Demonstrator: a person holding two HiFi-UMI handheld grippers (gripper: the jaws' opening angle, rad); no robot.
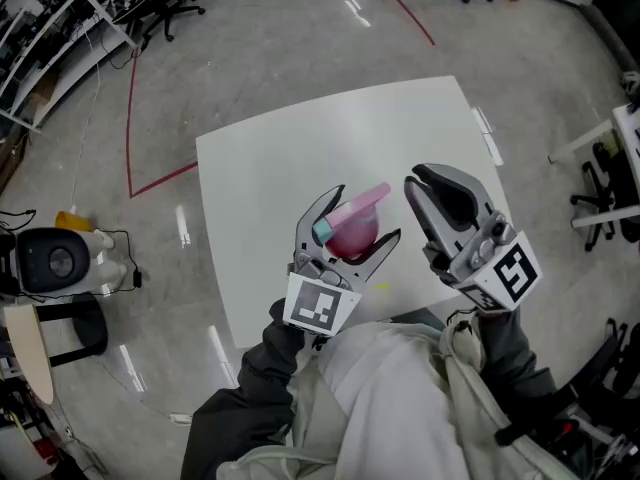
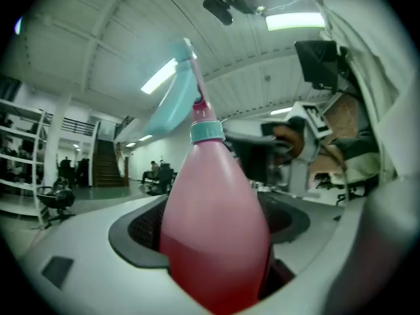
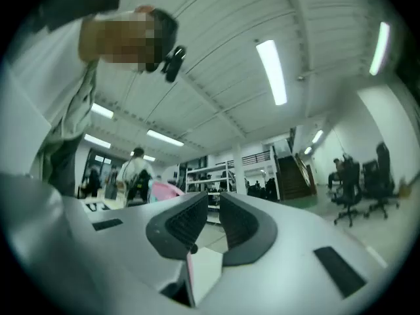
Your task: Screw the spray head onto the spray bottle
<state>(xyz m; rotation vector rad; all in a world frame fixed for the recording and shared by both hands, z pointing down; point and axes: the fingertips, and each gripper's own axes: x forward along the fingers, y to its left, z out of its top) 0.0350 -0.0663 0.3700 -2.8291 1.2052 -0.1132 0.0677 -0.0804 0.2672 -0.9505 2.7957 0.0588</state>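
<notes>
Hold bottle [image 1: 352, 236] steady in clamped left tool [image 1: 368, 211], then open near-shut, empty right tool [image 1: 418, 178] at 3 o'clock, close on head [image 2: 172, 97] and twist without tilting.

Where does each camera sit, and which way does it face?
Head view: on the person's head, facing steeply down at the table; shows sleeves, left gripper, right gripper.
Left gripper view: on the left gripper, facing along its jaws, clamped on the pink spray bottle; right gripper beyond.
Right gripper view: on the right gripper, facing along empty, barely parted jaws; person's jacket at left.
Shared: spray bottle in all three.
</notes>
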